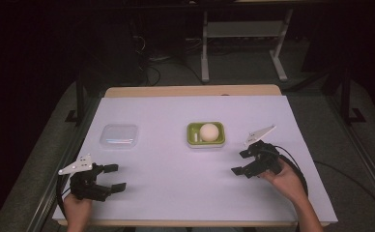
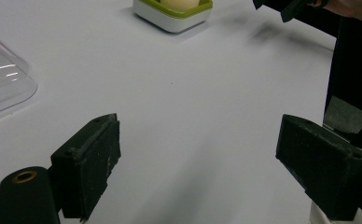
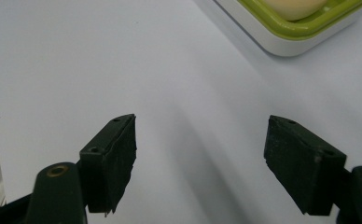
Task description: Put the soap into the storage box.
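Up high, the green dish (image 1: 205,135) sits just ahead of the right tongs (image 1: 242,163), carrying a pale ball (image 1: 208,131) and a small white piece, while the left tongs (image 2: 198,163) spot the clear lid (image 2: 2,81) close alongside, both tongs gaping wide, empty over the counter (image 1: 176,188).
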### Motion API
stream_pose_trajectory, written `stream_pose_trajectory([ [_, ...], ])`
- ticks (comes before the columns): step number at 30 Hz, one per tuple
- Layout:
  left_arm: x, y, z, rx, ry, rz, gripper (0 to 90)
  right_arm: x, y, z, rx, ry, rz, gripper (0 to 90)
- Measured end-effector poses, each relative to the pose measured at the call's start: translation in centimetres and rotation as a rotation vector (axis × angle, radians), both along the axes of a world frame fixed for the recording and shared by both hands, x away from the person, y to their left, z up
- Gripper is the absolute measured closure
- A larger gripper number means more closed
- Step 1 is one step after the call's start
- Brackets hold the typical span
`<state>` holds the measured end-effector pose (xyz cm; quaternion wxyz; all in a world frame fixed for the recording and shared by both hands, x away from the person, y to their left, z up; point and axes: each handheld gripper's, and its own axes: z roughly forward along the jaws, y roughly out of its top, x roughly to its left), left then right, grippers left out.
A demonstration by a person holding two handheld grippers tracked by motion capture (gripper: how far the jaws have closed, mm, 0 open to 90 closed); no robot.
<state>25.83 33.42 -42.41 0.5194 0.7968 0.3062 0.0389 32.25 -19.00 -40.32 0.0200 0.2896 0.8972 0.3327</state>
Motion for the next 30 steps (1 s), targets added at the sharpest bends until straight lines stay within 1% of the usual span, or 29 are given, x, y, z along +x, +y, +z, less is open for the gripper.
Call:
stream_pose_trajectory([
  [10,0.0,-0.1,0.0,0.001,0.001,-0.001,13.1,-1.5,-0.9,-0.8,0.004,0.014,-0.016,24.5],
  [11,0.0,-0.1,0.0,0.002,0.0,-0.001,13.1,-1.6,-1.0,-0.9,0.008,0.01,-0.011,24.5],
  [12,0.0,-0.1,0.0,0.002,0.0,-0.002,13.2,-1.8,-1.0,-1.0,0.013,0.019,-0.017,24.5],
  [13,0.0,-0.1,0.0,0.002,0.001,-0.001,13.1,-1.9,-1.1,-1.1,0.016,0.011,-0.012,24.5],
  [14,0.0,-0.1,0.0,0.002,0.001,-0.001,13.1,-2.1,-1.0,-1.1,0.015,0.014,-0.018,24.5],
  [15,0.0,-0.1,0.0,0.001,0.001,-0.001,13.2,-2.2,-1.1,-1.2,0.019,0.012,-0.011,24.5],
  [17,0.0,-0.1,0.0,0.002,0.001,-0.001,13.2,-2.6,-1.1,-1.4,0.017,0.017,-0.014,24.5],
  [20,0.0,-0.1,0.0,0.002,0.001,-0.001,13.2,-3.2,-1.3,-1.6,0.028,0.016,-0.019,24.5],
  [21,0.0,-0.1,0.0,0.001,0.002,-0.001,13.1,-3.3,-1.3,-1.7,0.032,0.012,-0.019,24.5],
  [23,0.0,0.0,0.0,0.001,0.001,-0.001,13.1,-4.0,-1.5,-1.8,0.025,0.004,-0.02,24.5],
  [24,0.0,0.0,0.0,0.001,0.001,-0.002,13.1,-4.2,-1.5,-1.9,0.031,0.005,-0.025,24.5],
  [27,-0.1,0.0,0.1,0.005,-0.002,-0.003,13.2,-5.0,-1.9,-2.0,0.047,-0.008,-0.043,24.5],
  [28,-0.1,0.0,0.1,0.005,-0.003,-0.003,13.2,-5.3,-2.2,-2.1,0.056,-0.021,-0.047,24.5],
  [30,-0.1,0.0,0.1,0.003,-0.004,-0.002,13.1,-5.8,-2.4,-2.1,0.065,-0.026,-0.058,24.5],
])
